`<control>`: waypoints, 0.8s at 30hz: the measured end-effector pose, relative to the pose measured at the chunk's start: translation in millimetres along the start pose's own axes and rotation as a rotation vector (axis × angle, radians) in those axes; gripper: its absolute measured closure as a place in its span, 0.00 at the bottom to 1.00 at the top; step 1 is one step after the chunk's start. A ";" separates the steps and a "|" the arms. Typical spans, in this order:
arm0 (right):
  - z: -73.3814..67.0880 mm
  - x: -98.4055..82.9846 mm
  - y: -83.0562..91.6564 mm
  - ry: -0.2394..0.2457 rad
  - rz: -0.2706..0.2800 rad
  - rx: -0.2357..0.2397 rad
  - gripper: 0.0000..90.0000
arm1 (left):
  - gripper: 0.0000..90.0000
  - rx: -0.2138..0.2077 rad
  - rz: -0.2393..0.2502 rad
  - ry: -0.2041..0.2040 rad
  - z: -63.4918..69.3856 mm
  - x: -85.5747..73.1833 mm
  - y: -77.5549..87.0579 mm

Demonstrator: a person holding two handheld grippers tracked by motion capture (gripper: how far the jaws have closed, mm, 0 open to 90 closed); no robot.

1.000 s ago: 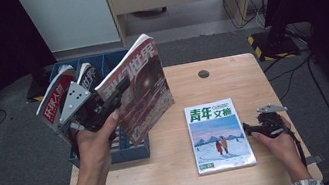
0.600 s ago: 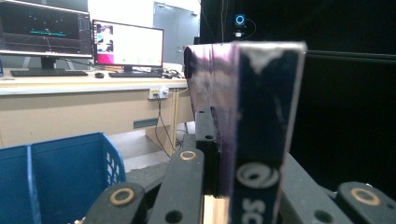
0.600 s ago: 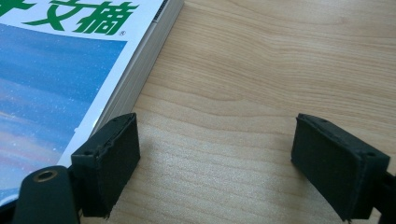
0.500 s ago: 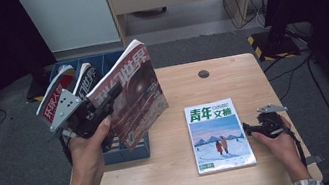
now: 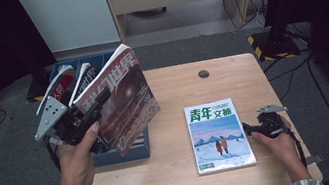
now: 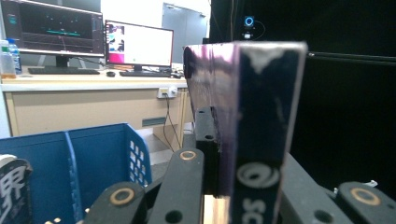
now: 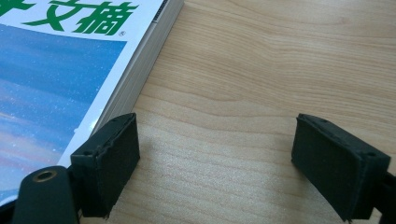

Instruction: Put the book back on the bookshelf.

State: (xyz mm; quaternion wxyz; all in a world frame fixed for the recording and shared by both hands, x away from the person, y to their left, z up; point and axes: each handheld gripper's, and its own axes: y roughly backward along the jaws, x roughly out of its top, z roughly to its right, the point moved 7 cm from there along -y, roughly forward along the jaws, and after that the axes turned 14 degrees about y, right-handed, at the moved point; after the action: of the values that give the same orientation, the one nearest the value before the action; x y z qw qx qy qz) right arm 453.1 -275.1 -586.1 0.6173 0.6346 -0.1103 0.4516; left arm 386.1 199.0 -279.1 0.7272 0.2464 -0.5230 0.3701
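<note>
While the left claw (image 5: 98,101) clenches the dark magazine (image 5: 120,97), tilted over the blue bin (image 5: 127,154) at nine o'clock, the right claw (image 5: 247,128) rests released.

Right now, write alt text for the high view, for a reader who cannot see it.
The left gripper holds a dark red magazine tilted above a blue file rack at the wooden table's left edge. The right gripper rests open beside a green-titled magazine lying flat.

"青年文摘" on flat magazine (image 5: 219,135)
</note>
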 end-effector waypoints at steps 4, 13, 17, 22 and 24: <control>0.0 0.0 0.0 0.000 -0.001 0.001 0.17 | 0.93 0.012 0.000 -0.002 -4.3 2.3 5.0; 0.0 0.1 -0.1 -0.001 0.001 -0.001 0.17 | 0.93 0.034 0.008 -0.002 -12.0 6.3 14.3; -0.1 0.1 -0.1 -0.003 0.000 -0.001 0.17 | 0.93 0.047 0.006 -0.006 -16.9 7.2 18.0; 0.0 0.1 -0.1 -0.001 0.001 -0.002 0.17 | 0.93 0.062 0.012 -0.002 -21.9 9.0 22.0; 0.0 0.1 -0.2 -0.001 0.001 -0.002 0.17 | 0.93 0.067 0.013 -0.003 -23.9 10.4 25.3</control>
State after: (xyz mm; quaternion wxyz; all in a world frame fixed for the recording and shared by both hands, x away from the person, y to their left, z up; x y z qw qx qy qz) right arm 453.3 -275.0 -586.1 0.6176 0.6343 -0.1114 0.4515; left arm 381.7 235.0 -278.0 0.7154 0.2679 -0.5128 0.3918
